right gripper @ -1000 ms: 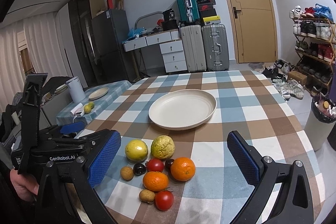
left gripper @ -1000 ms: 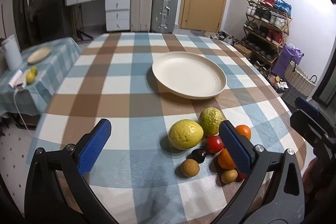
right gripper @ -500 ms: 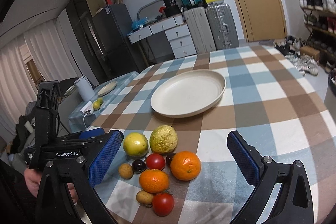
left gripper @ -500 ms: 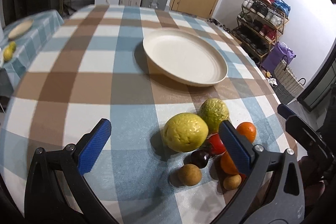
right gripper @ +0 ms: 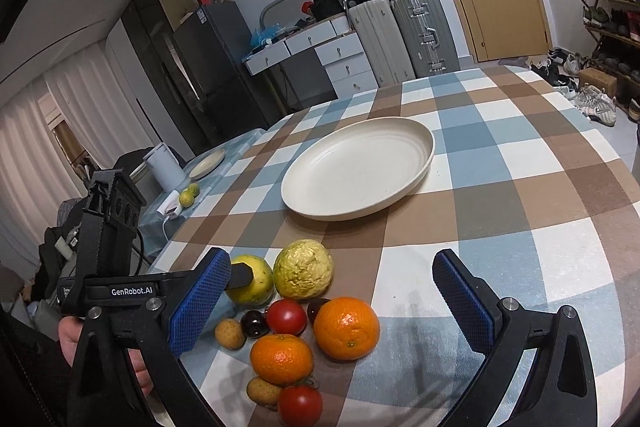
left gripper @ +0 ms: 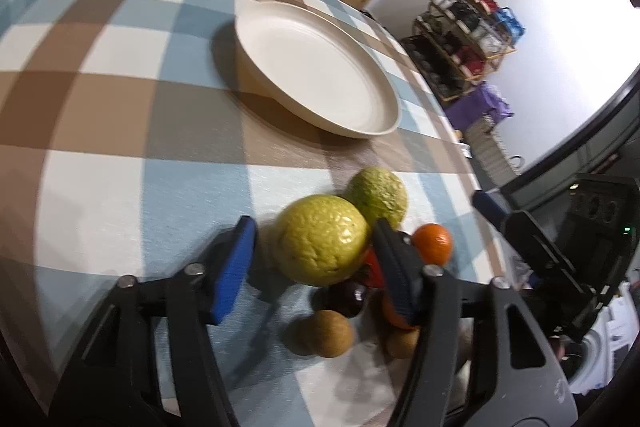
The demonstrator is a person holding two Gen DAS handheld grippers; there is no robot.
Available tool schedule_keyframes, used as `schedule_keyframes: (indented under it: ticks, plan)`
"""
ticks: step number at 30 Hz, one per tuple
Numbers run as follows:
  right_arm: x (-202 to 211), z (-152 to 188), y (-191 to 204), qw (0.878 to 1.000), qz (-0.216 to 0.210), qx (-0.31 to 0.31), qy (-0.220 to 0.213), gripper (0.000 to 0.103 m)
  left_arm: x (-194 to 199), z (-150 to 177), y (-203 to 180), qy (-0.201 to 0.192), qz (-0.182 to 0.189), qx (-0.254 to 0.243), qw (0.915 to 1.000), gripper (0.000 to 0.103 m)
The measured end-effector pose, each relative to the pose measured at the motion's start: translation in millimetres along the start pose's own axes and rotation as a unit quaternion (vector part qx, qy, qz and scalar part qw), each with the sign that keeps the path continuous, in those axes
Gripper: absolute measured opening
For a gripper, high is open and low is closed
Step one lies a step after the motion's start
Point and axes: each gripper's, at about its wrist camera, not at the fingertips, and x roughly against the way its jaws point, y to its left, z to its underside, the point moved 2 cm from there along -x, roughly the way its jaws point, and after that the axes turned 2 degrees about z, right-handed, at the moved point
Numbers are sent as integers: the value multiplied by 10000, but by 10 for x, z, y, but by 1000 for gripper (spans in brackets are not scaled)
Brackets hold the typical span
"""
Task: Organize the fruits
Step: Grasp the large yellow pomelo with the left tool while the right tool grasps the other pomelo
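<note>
A pile of fruit lies near the table's front edge: a smooth yellow citrus, a bumpy green-yellow fruit, two oranges, two tomatoes, dark cherries and small brown fruits. A cream plate sits empty beyond them. My left gripper is open, its fingers on either side of the yellow citrus, not clamped. My right gripper is open above the oranges, holding nothing.
The table wears a blue, brown and white checked cloth. A low side table with a small plate and white jug stands to the left. Suitcases, drawers and a shoe rack line the room's walls.
My left gripper has dropped and moved forward until its fingers straddle the yellow citrus, and its fingers have narrowed. My right gripper has shifted slightly nearer the fruit and stays open.
</note>
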Motion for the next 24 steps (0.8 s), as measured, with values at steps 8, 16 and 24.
schedule_keyframes:
  ticks: [8, 16, 24]
  plan:
    - [-42, -2, 47, 9999, -68, -8, 130, 103, -13, -74, 109, -90, 290, 219, 9993, 49]
    - [-209, -52, 110, 9986, -194, -78, 480, 103, 199, -209, 118, -369, 387, 160, 9984, 49]
    - [-445, -85, 207, 9945, -577, -106, 870, 103, 555, -303, 243, -716, 397, 237, 9964, 49]
